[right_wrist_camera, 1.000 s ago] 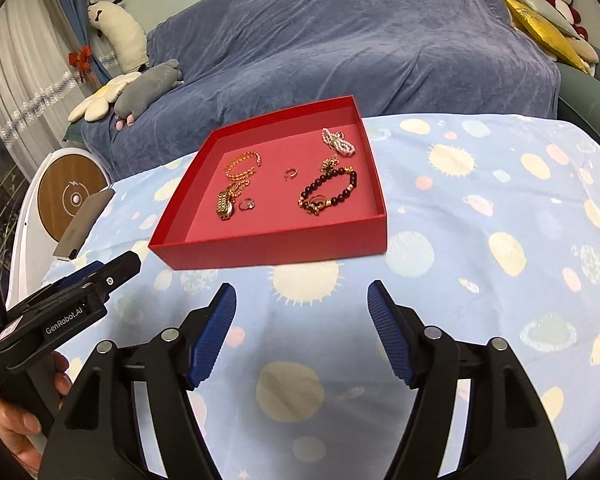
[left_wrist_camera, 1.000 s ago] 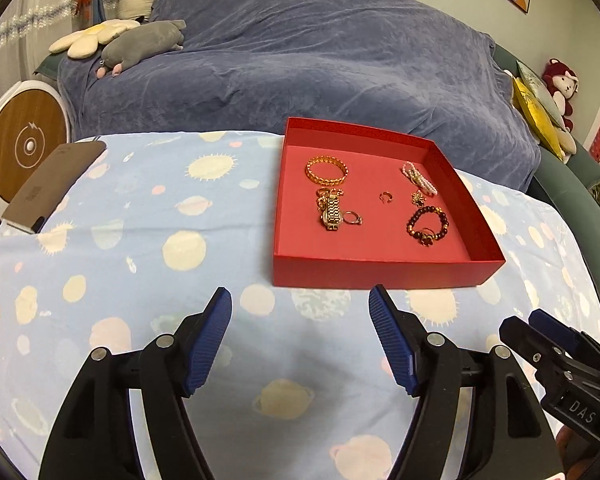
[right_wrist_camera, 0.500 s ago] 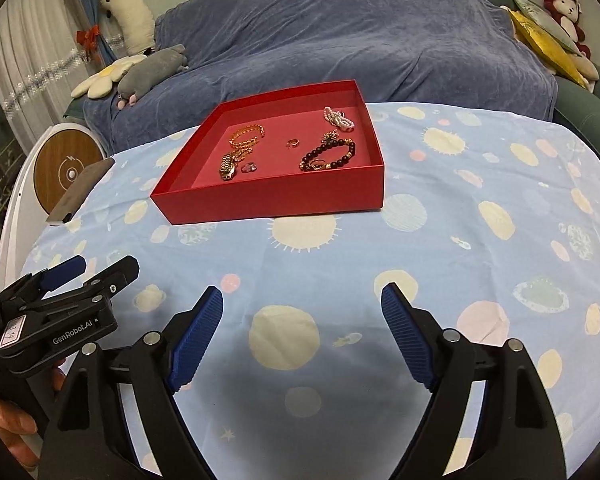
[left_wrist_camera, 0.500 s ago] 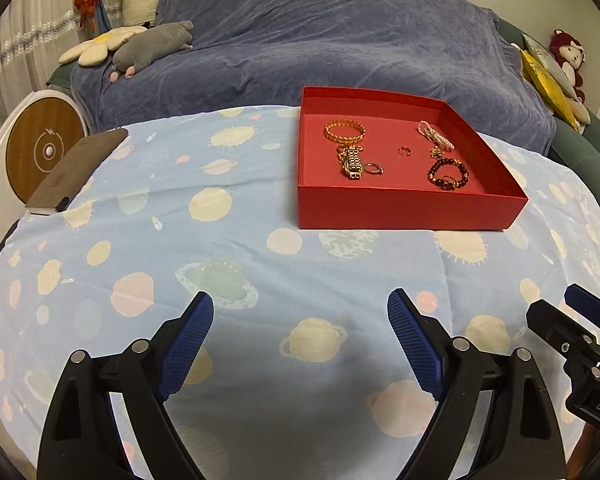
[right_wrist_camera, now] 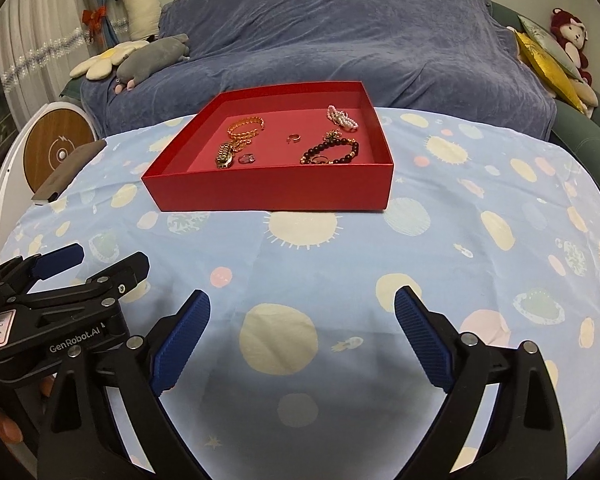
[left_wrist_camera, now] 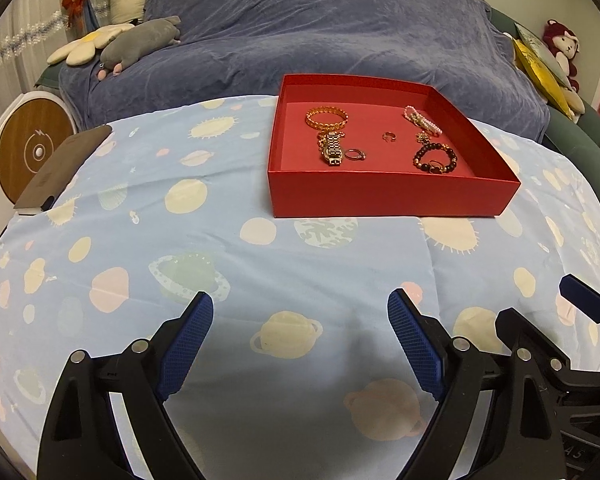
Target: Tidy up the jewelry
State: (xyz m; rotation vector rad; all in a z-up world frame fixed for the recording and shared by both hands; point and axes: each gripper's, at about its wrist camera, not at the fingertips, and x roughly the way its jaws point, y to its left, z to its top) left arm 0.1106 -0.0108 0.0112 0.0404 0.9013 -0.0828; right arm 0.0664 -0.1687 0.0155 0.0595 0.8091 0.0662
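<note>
While both grippers gape, red tray (left_wrist_camera: 388,196) well apart — cloth (left_wrist_camera: 220,248) between.

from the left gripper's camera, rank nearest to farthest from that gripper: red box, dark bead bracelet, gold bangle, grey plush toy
Measured from the left gripper, which is open over the cloth:
1. Red box, its front wall just ahead, slightly right.
2. Dark bead bracelet, front right inside the box.
3. Gold bangle, back left inside the box.
4. Grey plush toy, far left on the blue sofa.

Shallow red tray (left_wrist_camera: 388,196) on the cloth — bracelets (left_wrist_camera: 326,118), rings (left_wrist_camera: 355,155) lying inside.
</note>
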